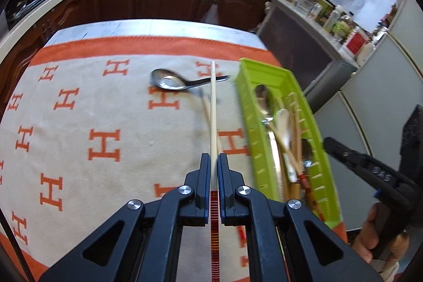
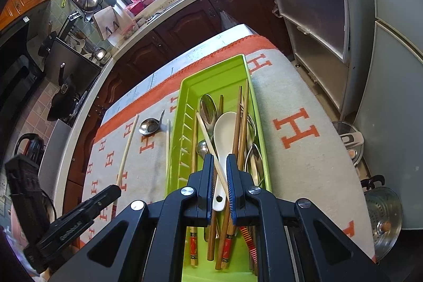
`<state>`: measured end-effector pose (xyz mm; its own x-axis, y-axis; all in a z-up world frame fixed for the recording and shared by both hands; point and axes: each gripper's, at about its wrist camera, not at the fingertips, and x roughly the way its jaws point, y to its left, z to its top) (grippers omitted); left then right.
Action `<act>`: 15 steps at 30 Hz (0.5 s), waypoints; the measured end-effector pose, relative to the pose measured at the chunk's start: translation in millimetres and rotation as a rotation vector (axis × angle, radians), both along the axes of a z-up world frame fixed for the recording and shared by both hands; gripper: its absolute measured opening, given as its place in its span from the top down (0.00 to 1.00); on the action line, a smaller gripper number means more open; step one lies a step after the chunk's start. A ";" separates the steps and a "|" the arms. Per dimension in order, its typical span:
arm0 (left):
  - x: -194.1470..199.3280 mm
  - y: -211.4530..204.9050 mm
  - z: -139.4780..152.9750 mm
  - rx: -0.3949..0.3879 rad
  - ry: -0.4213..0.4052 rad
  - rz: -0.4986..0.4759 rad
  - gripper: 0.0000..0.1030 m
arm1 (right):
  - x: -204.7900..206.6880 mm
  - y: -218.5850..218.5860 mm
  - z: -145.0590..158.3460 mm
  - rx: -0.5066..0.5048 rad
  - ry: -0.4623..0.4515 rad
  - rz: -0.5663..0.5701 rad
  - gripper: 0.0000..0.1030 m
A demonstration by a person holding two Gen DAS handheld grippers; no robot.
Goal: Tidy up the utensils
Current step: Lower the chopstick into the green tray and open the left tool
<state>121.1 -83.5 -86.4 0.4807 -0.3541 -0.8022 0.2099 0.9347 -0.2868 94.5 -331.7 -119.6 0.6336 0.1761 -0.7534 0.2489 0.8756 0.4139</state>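
My left gripper (image 1: 214, 159) is shut on a pale chopstick (image 1: 213, 107) with a red striped end, held above the cloth. A metal soup spoon (image 1: 171, 81) and a second chopstick (image 2: 168, 142) lie on the cloth left of the green tray (image 1: 246, 107). The tray (image 2: 185, 89) holds several chopsticks, metal spoons and a white ceramic spoon (image 2: 224, 134). My right gripper (image 2: 220, 163) hovers over the tray's near end, its jaws a little apart around the white spoon's handle and a pale chopstick, not clearly clamping them. The left gripper (image 2: 113, 190) shows at the lower left of the right wrist view.
The table carries a cream and orange cloth with H marks (image 1: 105, 144). Dark wood cabinets (image 1: 169, 1) and a counter with a sink run behind it. A shelf unit (image 2: 317, 25) and a fridge (image 2: 396, 70) stand to the right. A steel colander (image 2: 383, 223) sits on the floor.
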 end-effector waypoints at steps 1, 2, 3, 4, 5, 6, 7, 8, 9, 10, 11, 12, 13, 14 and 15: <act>-0.9 -5.7 4.0 -0.002 -0.006 -0.014 0.97 | -0.6 -0.4 0.4 0.002 -0.002 -0.002 0.90; -1.2 -12.6 7.0 -0.007 -0.012 -0.030 0.97 | -1.7 -0.6 1.0 0.004 -0.004 -0.006 0.90; -1.2 -19.4 9.8 -0.012 -0.016 -0.047 0.97 | -2.5 -1.3 1.5 0.006 -0.007 -0.009 0.90; -0.9 -27.6 11.6 -0.011 -0.017 -0.066 0.97 | -3.7 -2.2 2.2 0.009 -0.010 -0.015 0.90; -0.1 -35.8 12.3 -0.009 -0.014 -0.079 0.97 | -4.9 -3.4 3.1 0.010 -0.014 -0.020 0.90; 1.1 -40.8 11.9 -0.012 -0.009 -0.088 0.97 | -6.4 -4.5 4.3 0.011 -0.017 -0.026 0.90; 3.8 -47.2 10.9 -0.013 -0.004 -0.097 0.97 | -8.5 -6.4 5.6 0.013 -0.023 -0.037 0.90; 7.1 -52.9 9.4 -0.010 0.001 -0.102 0.97 | -10.8 -9.5 6.9 0.018 -0.032 -0.052 0.90; 10.7 -58.6 7.7 -0.005 0.007 -0.106 0.97 | -12.7 -12.3 8.3 0.023 -0.040 -0.068 0.90; 12.6 -63.3 6.1 0.002 0.014 -0.107 0.97 | -16.1 -17.6 10.1 0.034 -0.052 -0.097 0.90; 15.6 -67.5 3.8 0.006 0.023 -0.109 0.97 | -18.5 -21.9 10.9 0.042 -0.058 -0.118 0.90; 19.1 -72.7 0.8 0.010 0.034 -0.109 0.97 | -21.1 -25.4 11.8 0.050 -0.063 -0.136 0.90; 22.5 -77.5 -2.7 0.014 0.046 -0.104 0.97 | -23.1 -31.4 12.3 0.061 -0.068 -0.156 0.90; 24.3 -80.7 -5.6 0.017 0.053 -0.105 0.97 | -25.2 -34.9 12.6 0.065 -0.070 -0.169 0.90; 27.1 -85.9 -10.4 0.021 0.070 -0.109 0.97 | -26.2 -36.8 12.6 0.066 -0.071 -0.176 0.90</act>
